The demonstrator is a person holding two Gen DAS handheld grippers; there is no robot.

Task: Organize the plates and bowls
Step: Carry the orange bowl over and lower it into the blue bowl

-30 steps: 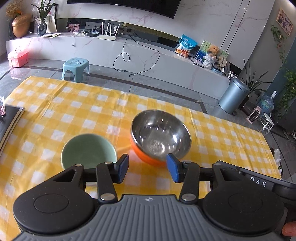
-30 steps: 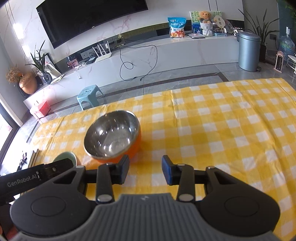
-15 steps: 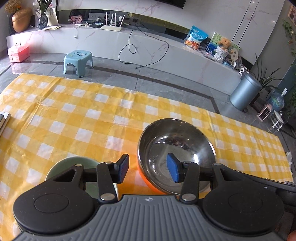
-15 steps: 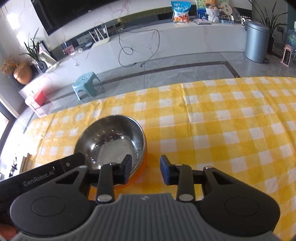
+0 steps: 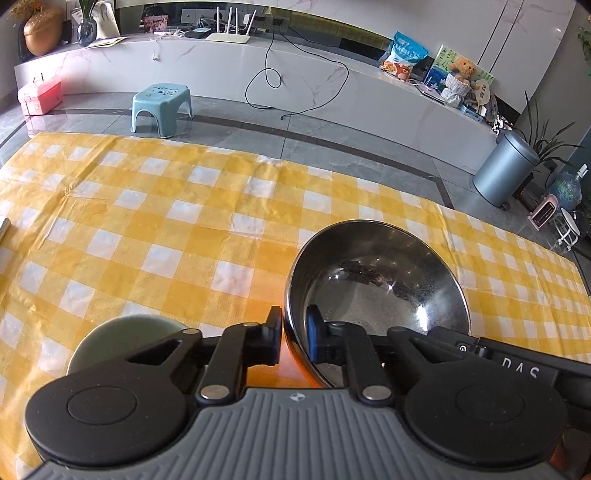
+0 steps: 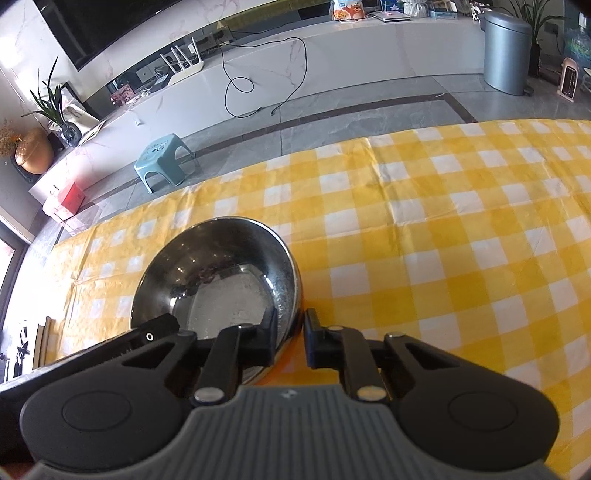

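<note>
Both grippers [image 5: 294,334] [image 6: 290,338] have closed onto the shiny orange-sided steel bowl's [image 5: 376,280] rim.

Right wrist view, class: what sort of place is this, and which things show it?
Most likely a home living room: a wall-mounted TV above a long marble console, a small plastic stool, and potted plants.

Green bowl [image 5: 125,332] half behind left gripper [image 5: 294,332]

steel bowl [image 5: 376,280] – orange outside, upright, on cloth | green bowl [image 5: 122,339] – beside it
</note>
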